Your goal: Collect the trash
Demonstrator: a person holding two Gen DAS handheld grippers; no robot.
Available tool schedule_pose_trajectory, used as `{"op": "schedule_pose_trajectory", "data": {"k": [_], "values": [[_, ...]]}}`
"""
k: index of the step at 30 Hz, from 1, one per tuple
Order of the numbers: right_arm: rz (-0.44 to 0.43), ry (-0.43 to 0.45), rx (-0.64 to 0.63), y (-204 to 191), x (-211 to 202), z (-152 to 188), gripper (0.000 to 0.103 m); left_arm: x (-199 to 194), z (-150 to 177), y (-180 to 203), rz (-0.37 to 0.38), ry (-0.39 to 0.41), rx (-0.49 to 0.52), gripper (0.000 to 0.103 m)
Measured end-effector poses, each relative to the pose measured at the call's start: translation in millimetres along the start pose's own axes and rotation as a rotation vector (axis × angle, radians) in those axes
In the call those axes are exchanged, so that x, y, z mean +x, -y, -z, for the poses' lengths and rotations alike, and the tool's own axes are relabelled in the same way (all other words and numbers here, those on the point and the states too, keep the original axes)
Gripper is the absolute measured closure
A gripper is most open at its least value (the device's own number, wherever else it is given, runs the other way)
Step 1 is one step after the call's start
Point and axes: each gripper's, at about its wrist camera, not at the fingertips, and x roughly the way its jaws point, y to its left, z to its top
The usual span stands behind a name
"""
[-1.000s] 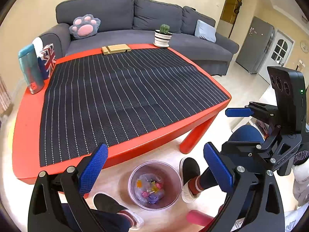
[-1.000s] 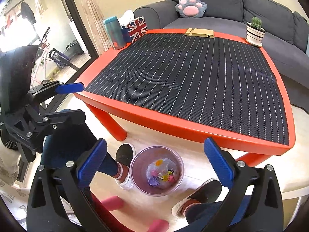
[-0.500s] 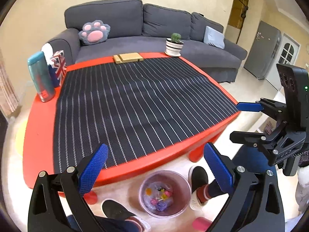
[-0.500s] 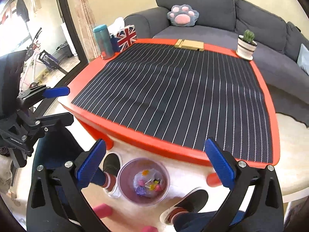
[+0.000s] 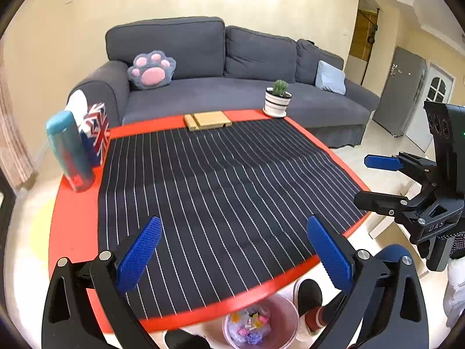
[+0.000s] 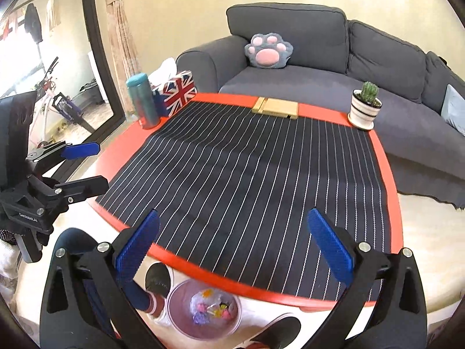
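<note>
Bin (image 5: 260, 322) lower in both views than 1 s ago, now half tucked under the red table (image 5: 72, 218) edge; more sofa (image 5: 232, 81) showing. Raised since then: left gripper (image 5: 232, 257) and right gripper (image 6: 232, 251), both over the near edge of the striped mat (image 5: 221, 197), level, side by side, well apart. Blue pads on each spread wide, holding nothing. Inside the bin, colourful scraps, probably wrappers.
</note>
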Motion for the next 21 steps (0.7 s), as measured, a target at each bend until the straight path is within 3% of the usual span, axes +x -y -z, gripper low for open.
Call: {"op": "schedule_pose_trajectory", "data": {"k": [5,9,13,21], "values": [[-0.009,0.002,0.008,4.6,6.8,-10.6,0.003,13.2,-13.5,-7.7,-0.005,-0.007,-0.010,0.007],[-0.016,0.004,0.009,5.5,10.3,-15.5,0.003,23.5,-17.0,-9.2,-0.057,-0.015,-0.009,0.006],[-0.020,0.010,0.016,7.8,12.6,-20.0,0.003,31.1,-19.2,-15.5,0.018,-0.036,-0.052,0.006],[-0.021,0.015,0.010,7.5,12.3,-24.4,0.003,32.5,-22.3,-20.5,0.060,-0.039,-0.084,0.006]]}}
